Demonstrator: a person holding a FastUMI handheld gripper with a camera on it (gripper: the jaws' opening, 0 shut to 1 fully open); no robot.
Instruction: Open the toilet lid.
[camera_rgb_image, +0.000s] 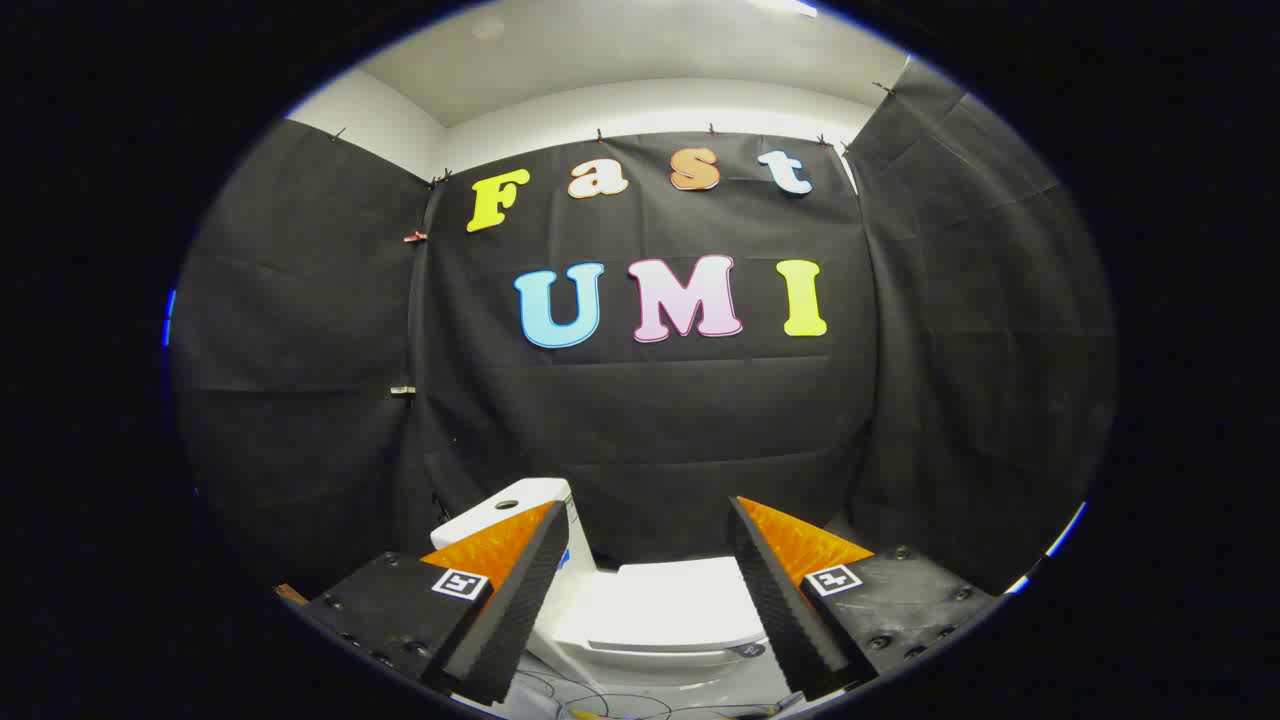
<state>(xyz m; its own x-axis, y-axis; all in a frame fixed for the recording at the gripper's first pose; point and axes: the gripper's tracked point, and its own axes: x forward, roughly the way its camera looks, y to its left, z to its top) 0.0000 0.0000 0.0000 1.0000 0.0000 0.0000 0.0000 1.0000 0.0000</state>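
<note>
My hand-held gripper (650, 540) is spread wide, fingers gripping nothing. I see the toilet lid (680, 605) lying flat and closed between and just beyond them. The white tank (500, 515) stands behind the left finger; cables (600, 705) lie on the floor below.

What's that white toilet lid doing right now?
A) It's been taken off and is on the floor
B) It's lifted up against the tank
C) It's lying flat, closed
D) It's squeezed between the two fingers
C: the toilet lid lies flat on the bowl, ahead of the open tool, whose fingers stand wide apart and touch nothing; the tank rises behind the left finger with nothing leaning on it.
</note>
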